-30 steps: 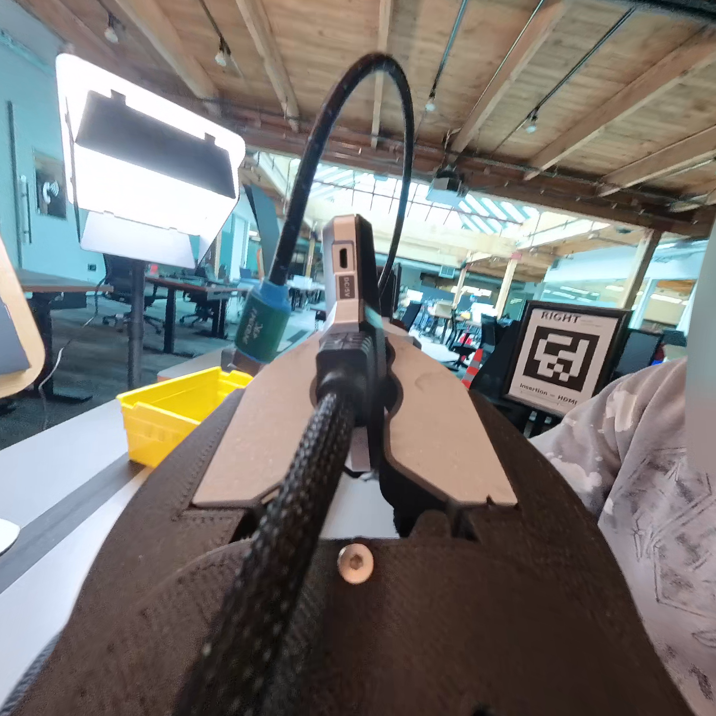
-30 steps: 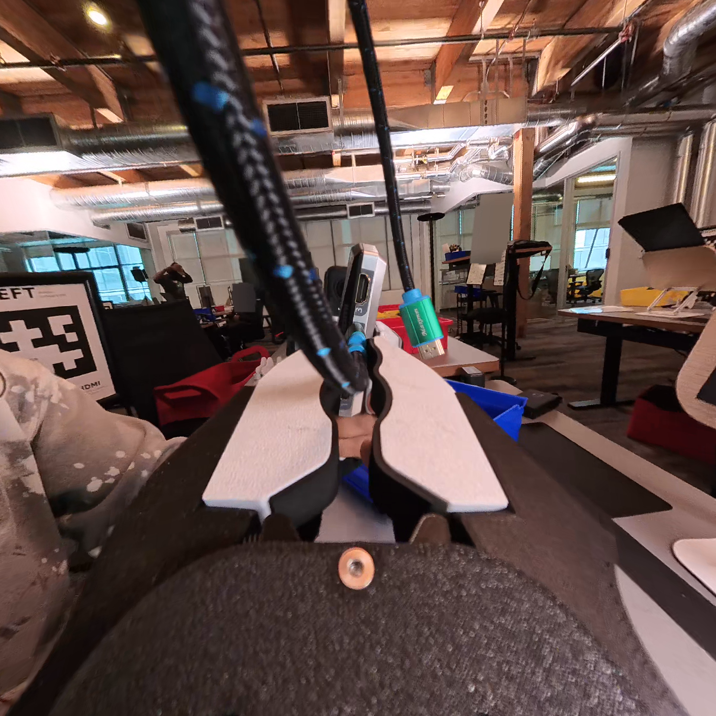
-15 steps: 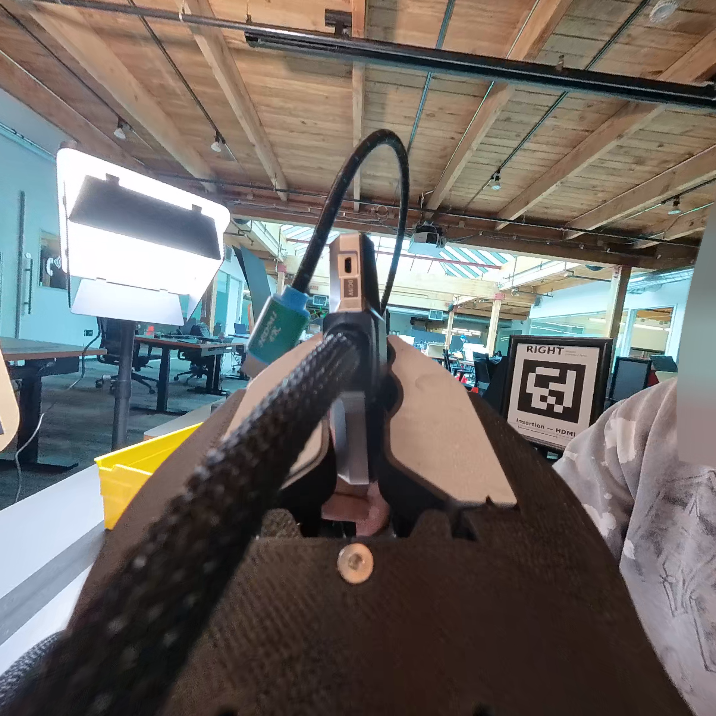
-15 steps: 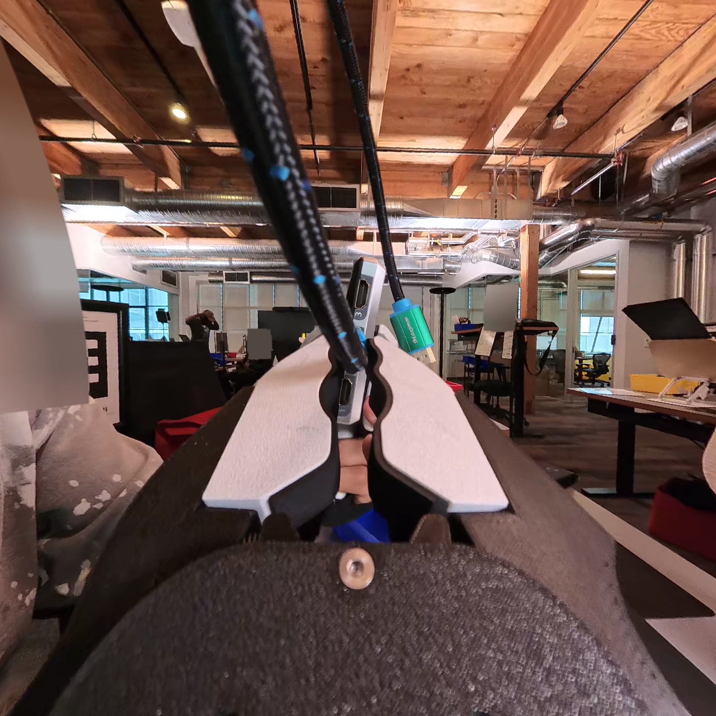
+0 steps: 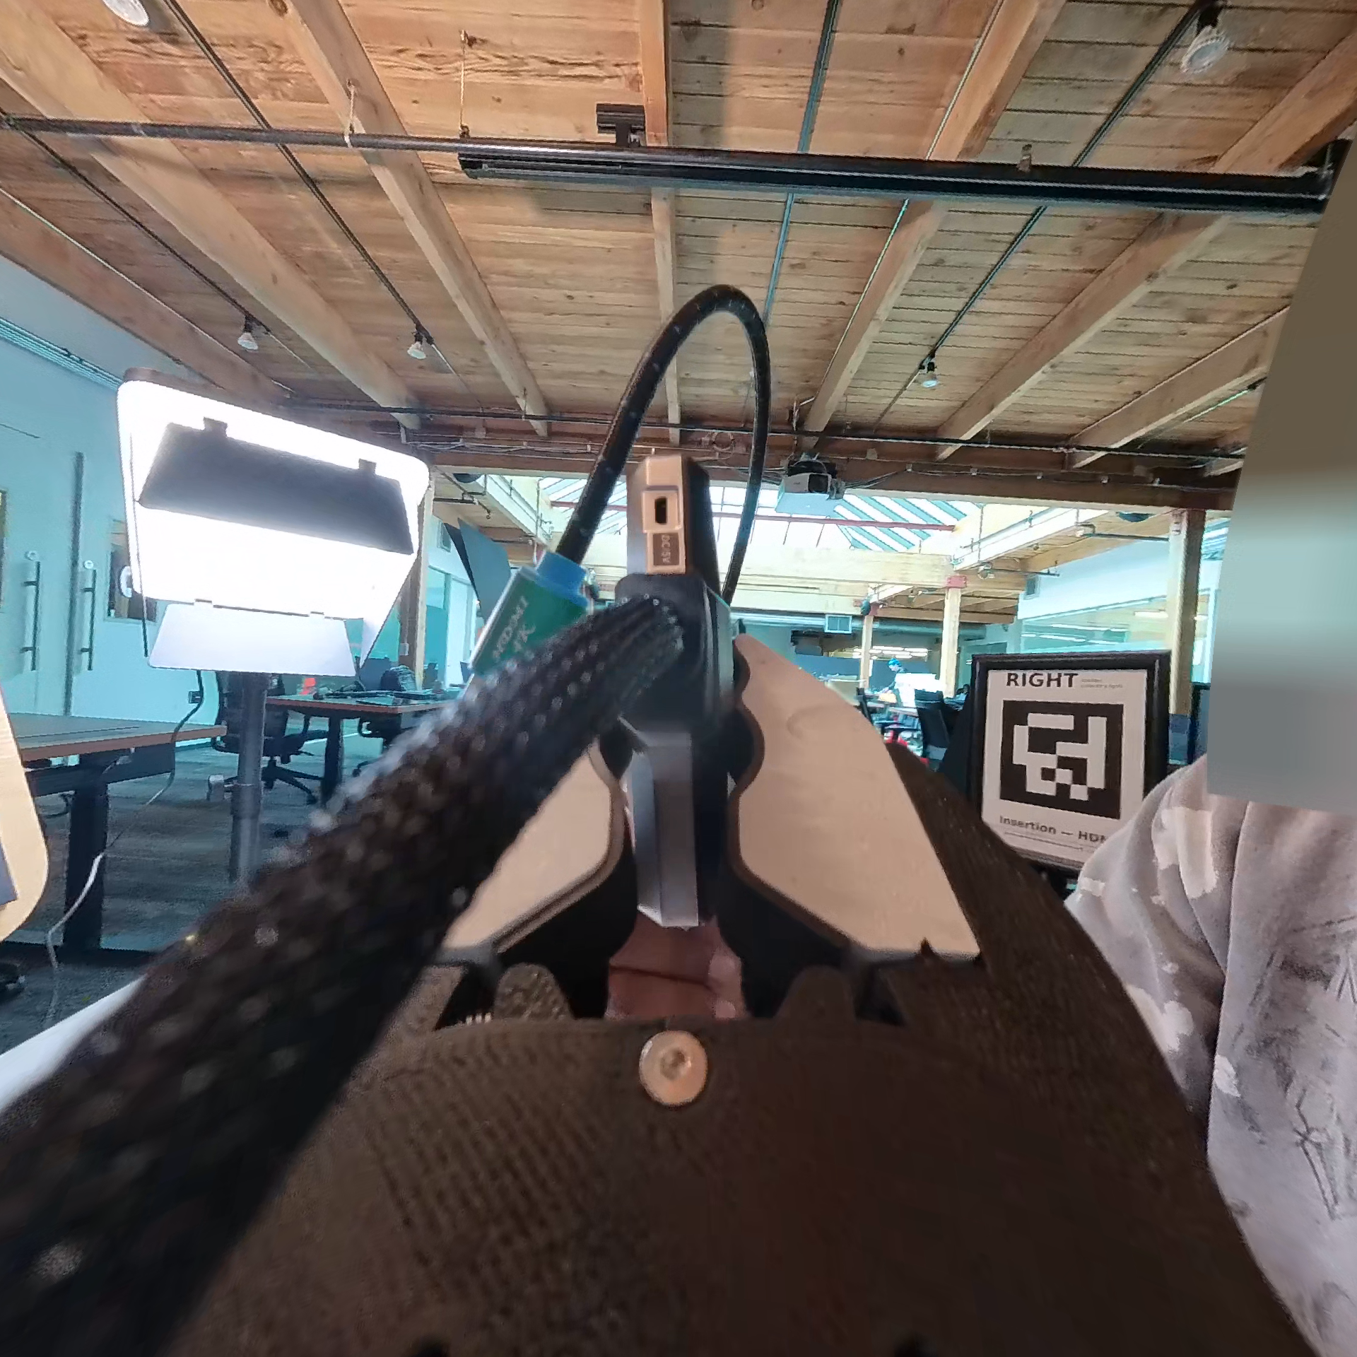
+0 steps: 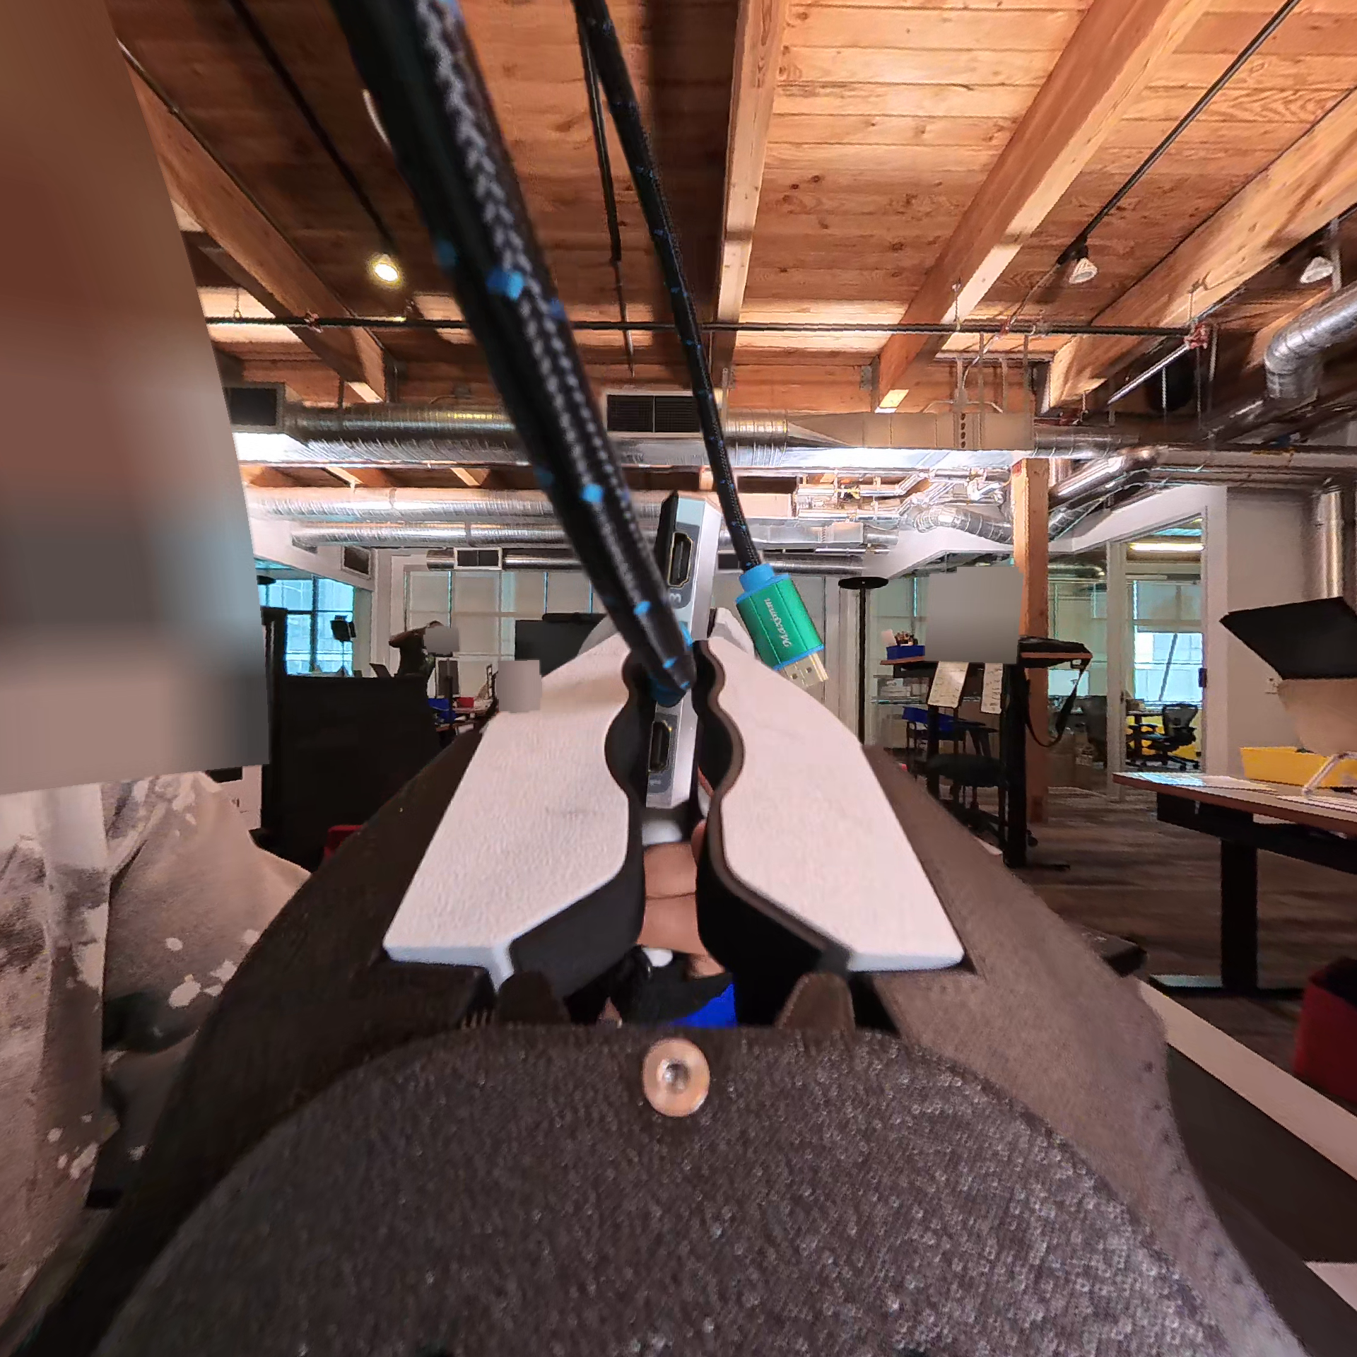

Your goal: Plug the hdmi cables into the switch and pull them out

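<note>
Right wrist view: both grippers (image 6: 686, 653) (image 5: 690, 646) clamp one switch (image 6: 679, 727); two cables, one green plug (image 6: 782, 633) loose.

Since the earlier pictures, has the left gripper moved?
Yes. The left gripper has tilted upward: the lamp sits lower, more ceiling shows, and the yellow bin is gone.

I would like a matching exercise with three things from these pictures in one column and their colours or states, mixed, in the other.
Things:
1. loose plug
2. switch
3. thick braided cable

States:
A. silver box, clamped between fingers
B. green shell, hanging free in the air
C. black with blue flecks, its end at the switch

Pairs: 1-B, 2-A, 3-C
</note>
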